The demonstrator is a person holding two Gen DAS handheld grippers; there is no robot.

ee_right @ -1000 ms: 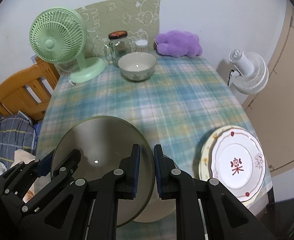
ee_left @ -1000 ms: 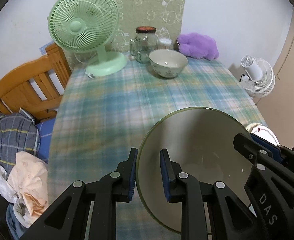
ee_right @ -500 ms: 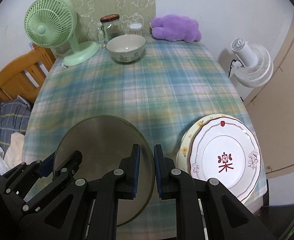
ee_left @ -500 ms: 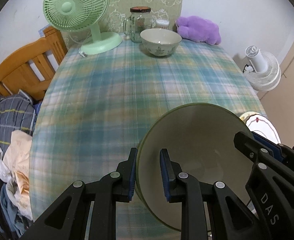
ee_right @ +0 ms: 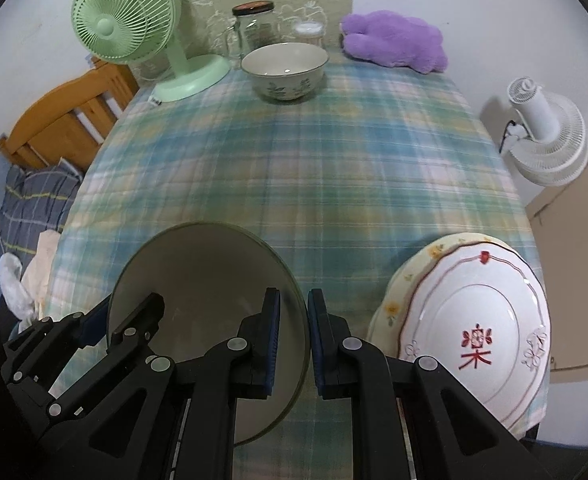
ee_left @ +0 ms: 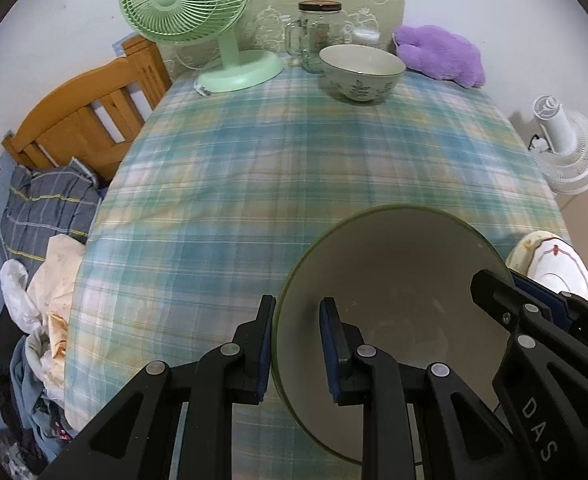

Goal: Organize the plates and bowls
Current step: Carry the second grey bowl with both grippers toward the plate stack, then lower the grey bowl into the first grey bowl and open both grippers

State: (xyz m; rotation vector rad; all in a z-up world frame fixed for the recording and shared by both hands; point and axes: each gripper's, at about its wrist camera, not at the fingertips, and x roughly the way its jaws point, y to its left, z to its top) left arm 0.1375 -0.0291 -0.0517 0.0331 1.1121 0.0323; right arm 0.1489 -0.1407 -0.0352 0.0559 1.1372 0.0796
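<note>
A large green-rimmed bowl (ee_left: pixel 398 300) hangs over the near part of the plaid table, held from both sides. My left gripper (ee_left: pixel 297 320) is shut on the large bowl's left rim. On its right rim my right gripper (ee_right: pixel 294 312) is shut, with the bowl (ee_right: pixel 205 280) to its left. A smaller leaf-patterned bowl (ee_left: pixel 361 73) stands at the far end of the table and shows in the right wrist view too as the same small bowl (ee_right: pixel 285 72). Two stacked plates (ee_right: pixel 474 336), the top one white with a red mark, lie at the near right corner.
At the far end of the table (ee_right: pixel 314 168) stand a green desk fan (ee_left: pixel 197 20), a glass jar (ee_left: pixel 320 36) and a purple plush toy (ee_left: pixel 442 56). A wooden bed frame (ee_left: pixel 85 120) and bedding lie left. A white fan (ee_right: pixel 542 140) is right of the table.
Both grippers have sunk with the large bowl and tipped further downward. The table and the stacked plates now appear nearer. The grips on the bowl's rim are unchanged.
</note>
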